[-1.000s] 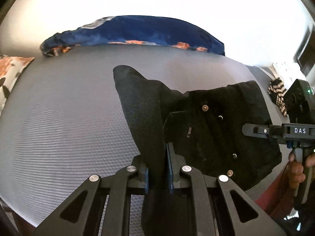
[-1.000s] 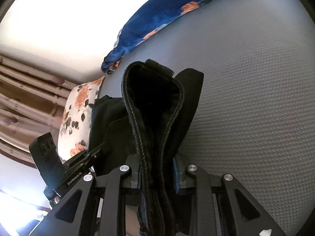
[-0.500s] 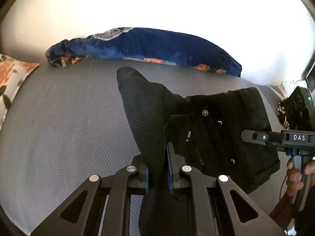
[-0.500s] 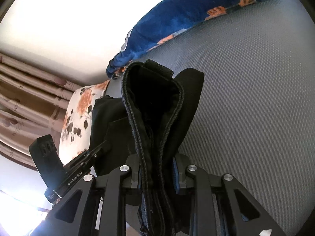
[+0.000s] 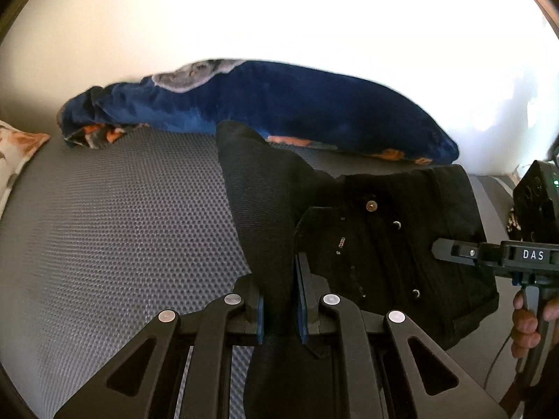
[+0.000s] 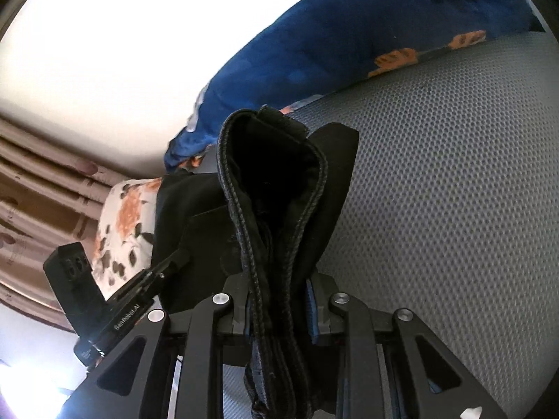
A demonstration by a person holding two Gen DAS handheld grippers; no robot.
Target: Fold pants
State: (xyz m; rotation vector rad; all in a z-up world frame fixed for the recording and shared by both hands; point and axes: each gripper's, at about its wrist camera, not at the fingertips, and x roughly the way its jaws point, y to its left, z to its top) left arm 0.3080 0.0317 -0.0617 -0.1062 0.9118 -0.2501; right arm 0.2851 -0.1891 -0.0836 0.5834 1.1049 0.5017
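Black pants (image 5: 384, 244) hang lifted over a grey textured mattress (image 5: 122, 244). In the left wrist view my left gripper (image 5: 277, 300) is shut on a fold of the black fabric, which stands up between its fingers; the button fly and waistband spread to the right. The other gripper (image 5: 489, 255) reaches in from the right edge, a hand on its handle. In the right wrist view my right gripper (image 6: 279, 300) is shut on the thick stitched waistband of the pants (image 6: 272, 192). The left gripper (image 6: 139, 296) shows at lower left.
A dark blue blanket with orange flowers (image 5: 279, 104) lies along the far edge of the mattress against a bright white wall. A white floral pillow (image 6: 122, 227) sits at the left, with brown curtains (image 6: 42, 192) behind it. Bare grey mattress (image 6: 454, 209) stretches to the right.
Both grippers have carried the pants across the mattress towards the blue blanket, which now looks larger and nearer. The grips on the fabric are unchanged.
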